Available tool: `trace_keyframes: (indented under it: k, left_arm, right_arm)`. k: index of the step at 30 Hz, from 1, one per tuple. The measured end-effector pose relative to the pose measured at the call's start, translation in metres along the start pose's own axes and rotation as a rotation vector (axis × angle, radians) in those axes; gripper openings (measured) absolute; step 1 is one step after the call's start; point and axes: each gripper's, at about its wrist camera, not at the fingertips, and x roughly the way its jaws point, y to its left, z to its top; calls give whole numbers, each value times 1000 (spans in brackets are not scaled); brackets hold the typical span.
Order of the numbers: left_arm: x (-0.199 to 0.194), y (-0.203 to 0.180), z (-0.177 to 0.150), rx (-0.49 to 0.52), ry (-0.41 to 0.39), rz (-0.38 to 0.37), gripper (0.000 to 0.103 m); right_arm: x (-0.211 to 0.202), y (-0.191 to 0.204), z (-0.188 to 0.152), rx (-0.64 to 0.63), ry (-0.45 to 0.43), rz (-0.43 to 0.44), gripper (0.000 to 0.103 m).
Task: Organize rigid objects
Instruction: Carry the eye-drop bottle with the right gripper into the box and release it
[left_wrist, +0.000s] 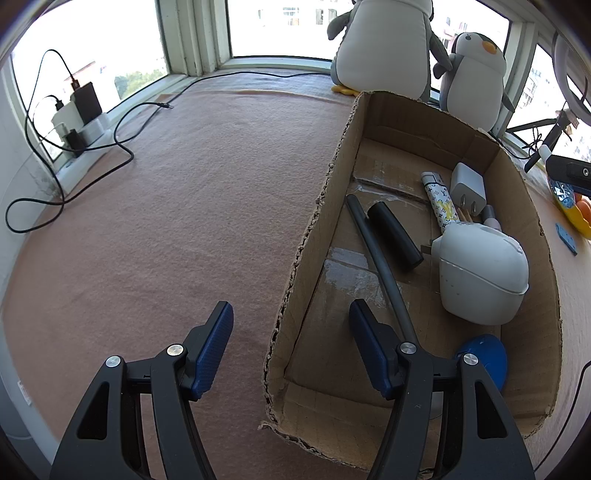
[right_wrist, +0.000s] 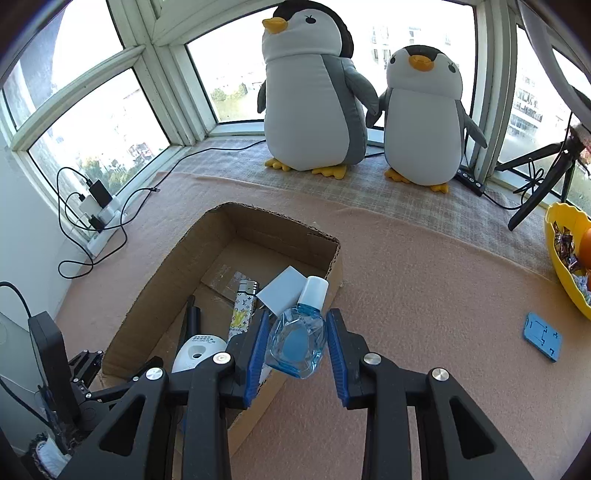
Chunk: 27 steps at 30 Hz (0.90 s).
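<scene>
Your right tongs (right_wrist: 295, 341) pinch the blue bottle (right_wrist: 297, 338) at lower centre of the right view, over the box (right_wrist: 155, 295) wall's near right edge. Carry it further in, then lower it into bare cardboard, clear of the charger (right_wrist: 282, 293) and lighter (right_wrist: 242, 308). Your left tongs (left_wrist: 291, 339) hang spread and empty, straddling the box's left wall.

Home setting: bay window (right_wrist: 122, 122), two plush penguins (right_wrist: 314, 92), blanket-covered surface (right_wrist: 424, 295), power strip (right_wrist: 103, 218) at left.
</scene>
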Motion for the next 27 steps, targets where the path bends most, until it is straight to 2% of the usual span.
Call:
trace_keyframes:
  k: [15, 24, 27]
  left_arm:
    - [0, 0, 0, -3, 0, 1, 66]
    - [0, 0, 1, -4, -1, 1, 66]
    - [0, -1, 1, -5, -2, 1, 66]
  right_arm:
    - [35, 50, 9, -55, 43, 86, 29]
    - [53, 64, 8, -67, 77, 121, 29]
    - [55, 65, 8, -67, 83, 129, 37]
